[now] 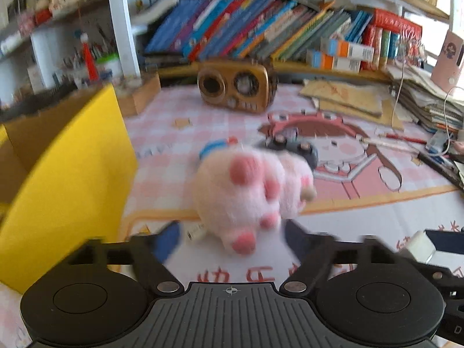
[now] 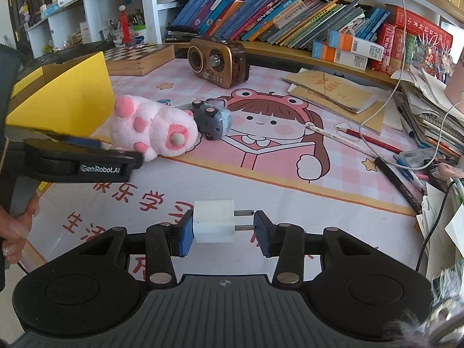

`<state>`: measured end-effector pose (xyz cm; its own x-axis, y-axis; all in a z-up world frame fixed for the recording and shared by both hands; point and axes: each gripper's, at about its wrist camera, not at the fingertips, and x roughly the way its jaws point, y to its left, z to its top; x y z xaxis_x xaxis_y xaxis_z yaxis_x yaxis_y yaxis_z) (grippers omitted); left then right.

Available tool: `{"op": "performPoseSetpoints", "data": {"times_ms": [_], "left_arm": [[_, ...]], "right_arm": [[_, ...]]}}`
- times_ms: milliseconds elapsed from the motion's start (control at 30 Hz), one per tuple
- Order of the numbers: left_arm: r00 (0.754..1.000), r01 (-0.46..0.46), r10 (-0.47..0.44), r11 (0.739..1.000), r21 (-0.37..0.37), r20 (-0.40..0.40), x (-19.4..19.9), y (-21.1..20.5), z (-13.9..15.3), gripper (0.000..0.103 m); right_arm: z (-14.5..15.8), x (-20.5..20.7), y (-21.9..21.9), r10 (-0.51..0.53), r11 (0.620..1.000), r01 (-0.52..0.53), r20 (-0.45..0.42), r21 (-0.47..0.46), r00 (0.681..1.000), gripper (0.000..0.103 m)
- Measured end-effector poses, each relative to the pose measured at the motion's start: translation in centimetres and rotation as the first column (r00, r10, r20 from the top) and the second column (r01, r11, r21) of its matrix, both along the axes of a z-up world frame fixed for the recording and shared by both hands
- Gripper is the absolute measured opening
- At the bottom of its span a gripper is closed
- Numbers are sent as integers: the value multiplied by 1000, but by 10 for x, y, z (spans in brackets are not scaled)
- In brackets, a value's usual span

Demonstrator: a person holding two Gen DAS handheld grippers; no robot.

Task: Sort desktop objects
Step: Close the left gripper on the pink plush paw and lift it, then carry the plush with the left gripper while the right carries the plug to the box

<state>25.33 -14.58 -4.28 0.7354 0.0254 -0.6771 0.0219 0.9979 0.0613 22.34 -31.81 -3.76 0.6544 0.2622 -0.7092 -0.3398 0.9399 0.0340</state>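
A pink plush paw toy (image 1: 246, 194) lies on the cartoon desk mat, just ahead of my left gripper (image 1: 232, 237), whose blue-padded jaws stand open on either side of its near end. The view is blurred. The toy also shows in the right wrist view (image 2: 153, 130), with the left gripper (image 2: 87, 165) reaching it from the left. My right gripper (image 2: 223, 229) holds a white plug adapter (image 2: 214, 220) between its pads, prongs pointing right. A grey toy car (image 2: 213, 119) sits just behind the plush.
An open yellow cardboard box (image 2: 66, 95) stands at the left. A brown retro radio (image 2: 217, 58), a chessboard box (image 2: 136, 58), a row of books, paper stacks, pencils (image 2: 368, 137), pens and cables lie at the back and right.
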Motion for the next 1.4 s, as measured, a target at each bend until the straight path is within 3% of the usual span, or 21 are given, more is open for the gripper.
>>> {"op": "performPoseSetpoints", "data": {"times_ms": [300,533,600,667,700,833,1400], "left_arm": [[998,67,-67,998,-1,16,33,-5,3,96],[988,153,-153,988,-1,-19,57,-16,-7,96],[986,161,-160,987,2,-37,59,-19,-11,92],[985,168,-168,986,1,-45,59,-21,-13,75],[986,164,-164,987,-5,-44,58,-21,-13,70],[990,140,-140,990,-13,-34,47,-20,-6,65],[990,95,-80,986,-140,113,-65,7,59,65]], "right_arm": [[1,-2,-4,5,1000,-5,12,-8,1000,40],[1,1,-10,-16,1000,16,6,-12,1000,40],[0,0,-11,-20,1000,20,3,-12,1000,40],[-1,0,-12,-24,1000,24,-2,-13,1000,40],[-1,0,-12,-27,1000,27,-4,-13,1000,40],[0,-3,-13,-36,999,36,3,-12,999,40],[30,-31,-1,-56,998,55,44,43,997,40]]}}
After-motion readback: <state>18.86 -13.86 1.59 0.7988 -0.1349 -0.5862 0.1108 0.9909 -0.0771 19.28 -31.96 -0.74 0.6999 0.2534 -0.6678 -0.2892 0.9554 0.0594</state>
